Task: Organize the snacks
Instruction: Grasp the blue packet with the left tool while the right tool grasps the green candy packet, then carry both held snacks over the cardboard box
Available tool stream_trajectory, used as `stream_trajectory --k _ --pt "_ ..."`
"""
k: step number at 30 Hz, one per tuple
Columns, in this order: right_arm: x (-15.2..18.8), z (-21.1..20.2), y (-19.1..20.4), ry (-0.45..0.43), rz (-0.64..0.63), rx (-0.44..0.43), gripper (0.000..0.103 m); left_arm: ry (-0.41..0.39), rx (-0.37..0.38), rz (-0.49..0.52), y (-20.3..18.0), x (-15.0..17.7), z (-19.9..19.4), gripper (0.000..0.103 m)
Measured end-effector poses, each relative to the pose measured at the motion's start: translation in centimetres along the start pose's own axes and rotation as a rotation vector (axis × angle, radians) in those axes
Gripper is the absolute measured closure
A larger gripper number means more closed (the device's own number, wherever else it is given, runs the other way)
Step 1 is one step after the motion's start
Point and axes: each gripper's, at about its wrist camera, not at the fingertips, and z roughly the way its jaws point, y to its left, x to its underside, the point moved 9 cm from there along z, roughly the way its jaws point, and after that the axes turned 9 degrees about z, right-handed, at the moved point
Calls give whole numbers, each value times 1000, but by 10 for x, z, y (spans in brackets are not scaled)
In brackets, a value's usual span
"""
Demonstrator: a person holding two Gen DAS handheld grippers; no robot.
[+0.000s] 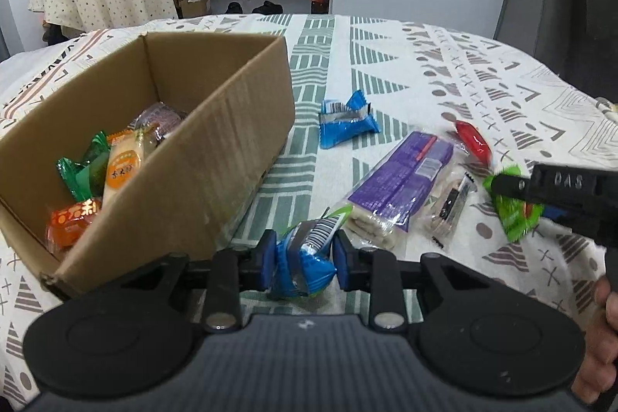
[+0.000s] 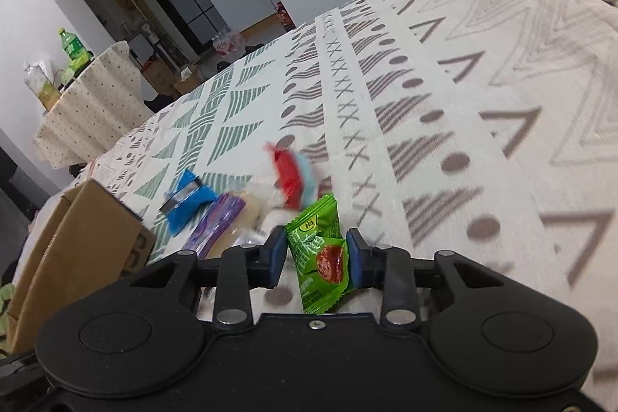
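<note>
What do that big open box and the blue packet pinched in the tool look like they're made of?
The box looks like plain brown corrugated cardboard: matte, with faint ribbing on its wall and raw folded edges. The blue packet in the left hand-held gripper seems thin glossy plastic or foil film: it crinkles, catches the light and carries a printed barcode.

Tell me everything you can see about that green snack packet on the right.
The green snack packet is a small, shiny plastic sachet with crimped ends, printed with white characters and a red fruit picture. It stands upright between the two blue pads of the right tool, which press on its sides. From the left wrist view it shows as a bright green wrapper under the black fingers, low over the patterned tablecloth, near a red packet.
</note>
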Motion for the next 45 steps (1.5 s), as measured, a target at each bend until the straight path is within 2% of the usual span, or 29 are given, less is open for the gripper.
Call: stream_trajectory --k 5,13,27,37,45 --pt "15 -20 8 4 18 8 71 -27 30 0 -3 -5 -13 73" --pt "20 -54 31 -27 -19 27 71 -75 80 -25 2 -19 -40 73" --pt "8 -103 75 -106 -16 60 71 -133 167 -63 28 -45 -78 73" --pt "4 -109 128 -141 -63 32 71 -162 226 -107 65 -70 -97 73" --pt "5 -104 165 -155 -93 14 71 -160 256 -167 96 -80 -96 73"
